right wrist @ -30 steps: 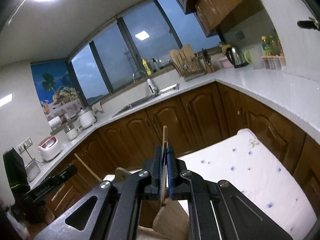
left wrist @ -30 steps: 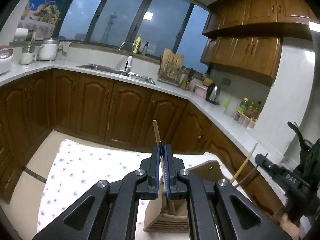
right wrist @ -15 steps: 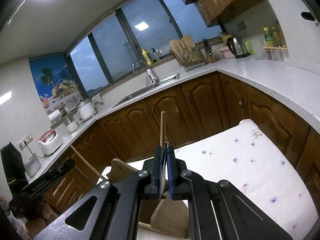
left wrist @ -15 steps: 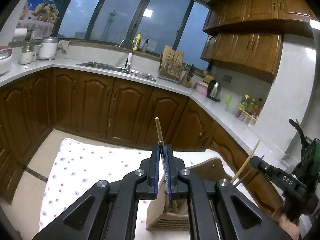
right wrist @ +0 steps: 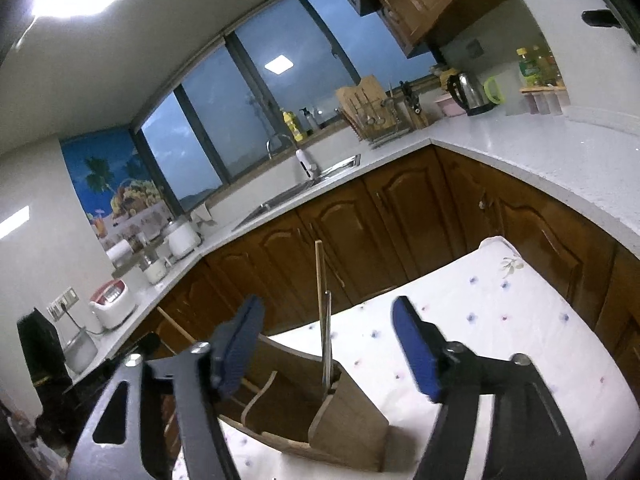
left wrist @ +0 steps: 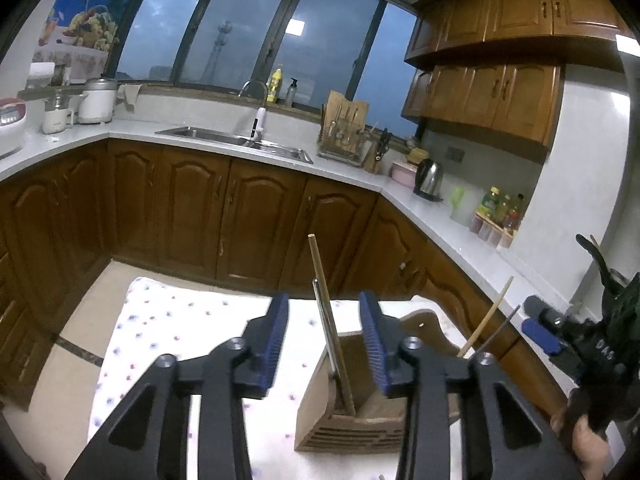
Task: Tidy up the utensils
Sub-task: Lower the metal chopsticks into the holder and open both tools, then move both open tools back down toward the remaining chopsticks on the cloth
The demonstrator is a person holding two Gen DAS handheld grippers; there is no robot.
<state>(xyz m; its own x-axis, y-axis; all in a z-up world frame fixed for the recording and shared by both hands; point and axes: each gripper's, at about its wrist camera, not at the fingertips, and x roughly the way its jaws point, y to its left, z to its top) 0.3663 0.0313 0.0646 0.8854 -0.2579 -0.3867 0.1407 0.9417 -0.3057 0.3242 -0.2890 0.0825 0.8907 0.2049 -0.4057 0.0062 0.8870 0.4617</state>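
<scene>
A wooden utensil holder (left wrist: 352,396) stands on the white spotted cloth (left wrist: 168,320). A wooden chopstick (left wrist: 320,276) and a metal one (left wrist: 324,320) stand in it, between the jaws of my open left gripper (left wrist: 324,336), which touches neither. In the right wrist view the same holder (right wrist: 320,412) holds a wooden chopstick (right wrist: 319,276) and a metal one (right wrist: 327,328), free between the jaws of my open right gripper (right wrist: 324,344). The right gripper (left wrist: 536,328) also shows in the left wrist view at the right, with two more sticks (left wrist: 488,328) leaning by it.
The holder has a curved wooden back panel (left wrist: 424,320). Brown kitchen cabinets (left wrist: 240,216) and a white counter (left wrist: 440,216) with sink, kettle and bottles run behind the cloth-covered table. The cloth's far edge (right wrist: 496,240) lies near the cabinets.
Both grippers were shut on chopsticks above the holder. Both have opened, and the chopsticks now stand in the holder.
</scene>
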